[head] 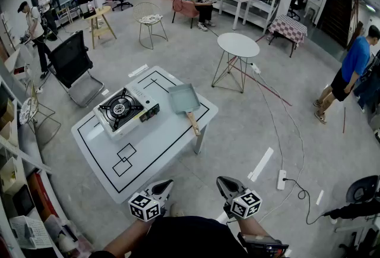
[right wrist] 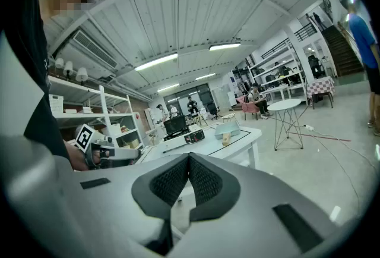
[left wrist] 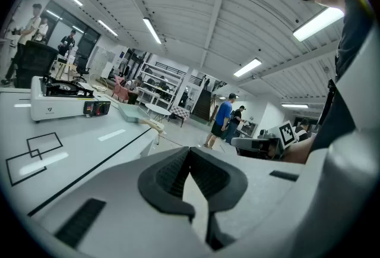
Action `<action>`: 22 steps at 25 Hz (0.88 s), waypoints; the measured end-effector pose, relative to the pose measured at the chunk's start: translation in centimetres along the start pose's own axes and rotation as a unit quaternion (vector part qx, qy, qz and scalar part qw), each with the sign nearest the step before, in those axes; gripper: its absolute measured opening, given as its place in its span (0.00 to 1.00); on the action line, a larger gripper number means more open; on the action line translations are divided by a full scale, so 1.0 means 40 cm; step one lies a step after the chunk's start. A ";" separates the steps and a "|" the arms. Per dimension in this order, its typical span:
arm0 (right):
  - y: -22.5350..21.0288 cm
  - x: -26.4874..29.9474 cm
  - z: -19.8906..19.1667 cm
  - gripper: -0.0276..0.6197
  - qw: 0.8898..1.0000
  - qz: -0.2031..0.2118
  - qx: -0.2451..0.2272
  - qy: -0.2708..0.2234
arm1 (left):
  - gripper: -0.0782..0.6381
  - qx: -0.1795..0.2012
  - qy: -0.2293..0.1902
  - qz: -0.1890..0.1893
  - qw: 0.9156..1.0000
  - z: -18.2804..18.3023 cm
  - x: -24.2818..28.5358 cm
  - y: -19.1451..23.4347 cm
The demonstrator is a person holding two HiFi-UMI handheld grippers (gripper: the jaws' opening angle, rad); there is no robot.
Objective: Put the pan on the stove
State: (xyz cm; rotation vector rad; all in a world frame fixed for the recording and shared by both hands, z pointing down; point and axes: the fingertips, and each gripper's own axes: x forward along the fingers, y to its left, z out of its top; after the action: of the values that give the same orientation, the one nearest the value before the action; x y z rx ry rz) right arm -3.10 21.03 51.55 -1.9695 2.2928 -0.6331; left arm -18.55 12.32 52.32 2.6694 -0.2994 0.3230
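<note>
A grey-blue square pan [head: 183, 98] with a wooden handle [head: 193, 123] lies on the white table [head: 155, 144], just right of the portable gas stove [head: 122, 109]. Both grippers are held low near the person's body, short of the table's near edge. My left gripper [head: 167, 185] is shut with nothing in it, and so is my right gripper [head: 221, 182]. In the left gripper view the shut jaw tips [left wrist: 189, 152] point past the table toward the stove [left wrist: 65, 96] and pan [left wrist: 135, 113]. In the right gripper view the stove [right wrist: 181, 139] and pan [right wrist: 227, 128] lie far ahead.
Black lines and squares are marked on the tabletop. A round white side table [head: 237, 46] stands beyond the pan, and an office chair [head: 74, 66] to the left. A cable and power strip [head: 281, 179] lie on the floor at right. Several people stand or sit around the room.
</note>
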 end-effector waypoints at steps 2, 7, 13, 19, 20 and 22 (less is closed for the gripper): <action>0.001 -0.013 -0.005 0.08 1.000 -0.001 0.001 -0.001 | 0.12 0.001 -0.001 -0.001 1.000 -0.003 -0.002 -0.014; 0.005 -0.029 -0.003 0.08 1.000 0.001 -0.001 -0.003 | 0.12 0.002 -0.001 -0.003 1.000 -0.004 -0.003 -0.032; 0.002 -0.041 -0.009 0.08 1.000 -0.007 -0.002 -0.004 | 0.12 0.005 0.000 -0.005 1.000 -0.003 0.001 -0.043; -0.005 -0.044 -0.004 0.08 1.000 -0.016 -0.004 -0.008 | 0.12 0.005 0.003 -0.008 1.000 -0.001 0.006 -0.049; -0.005 -0.044 -0.004 0.08 1.000 -0.017 -0.004 -0.008 | 0.12 0.005 0.004 -0.008 1.000 -0.002 0.007 -0.049; -0.006 -0.041 -0.003 0.08 1.000 -0.018 -0.002 -0.010 | 0.12 0.004 0.005 -0.010 1.000 -0.002 0.009 -0.044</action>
State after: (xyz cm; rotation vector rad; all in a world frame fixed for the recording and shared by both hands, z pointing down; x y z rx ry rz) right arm -2.62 22.61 51.36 -2.0141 2.2548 -0.6098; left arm -17.76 13.85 51.81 2.6754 -0.2700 0.3316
